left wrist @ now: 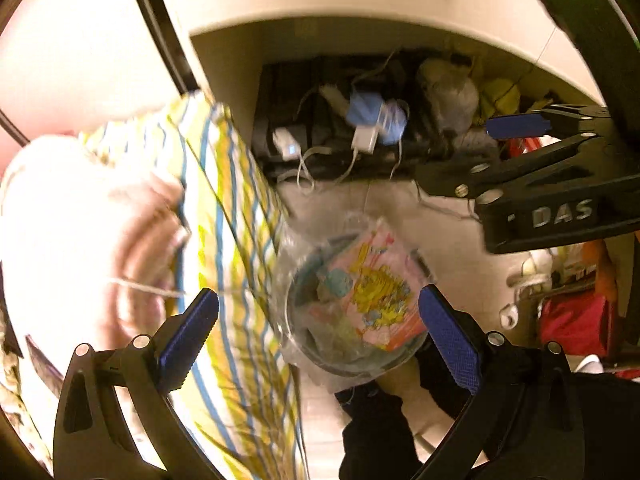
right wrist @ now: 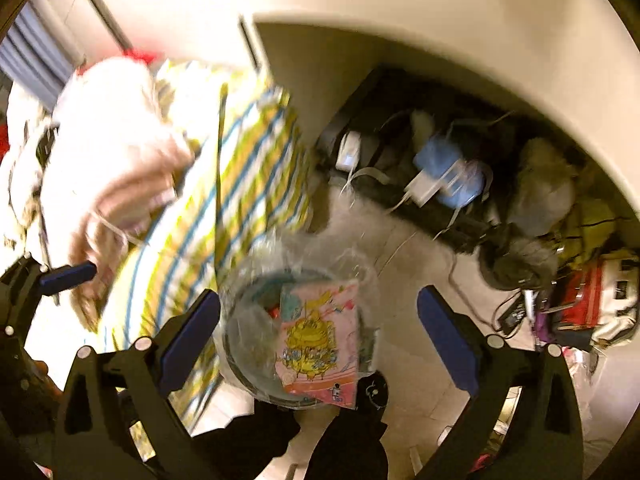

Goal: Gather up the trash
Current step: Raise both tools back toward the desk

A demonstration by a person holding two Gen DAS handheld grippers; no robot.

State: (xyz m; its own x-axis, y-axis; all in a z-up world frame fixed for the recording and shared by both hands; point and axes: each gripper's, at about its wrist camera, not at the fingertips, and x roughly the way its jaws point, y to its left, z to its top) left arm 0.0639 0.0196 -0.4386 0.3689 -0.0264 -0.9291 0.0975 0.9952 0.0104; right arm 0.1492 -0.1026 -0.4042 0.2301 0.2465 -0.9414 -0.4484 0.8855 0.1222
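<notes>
left gripper (left wrist: 319, 336): jaws spread, empty
right gripper (right wrist: 319, 338): jaws spread, empty
bin (right wrist: 244, 356): below both, holds pink wrapper (right wrist: 320, 340)

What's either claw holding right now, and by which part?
Nothing. The left claw and the right claw both stand open and empty above the bin; the pink wrapper lies inside it, untouched.

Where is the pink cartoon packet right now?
In both wrist views the pink cartoon packet lies inside the lined bin on the floor, beside the striped bedding.
</notes>
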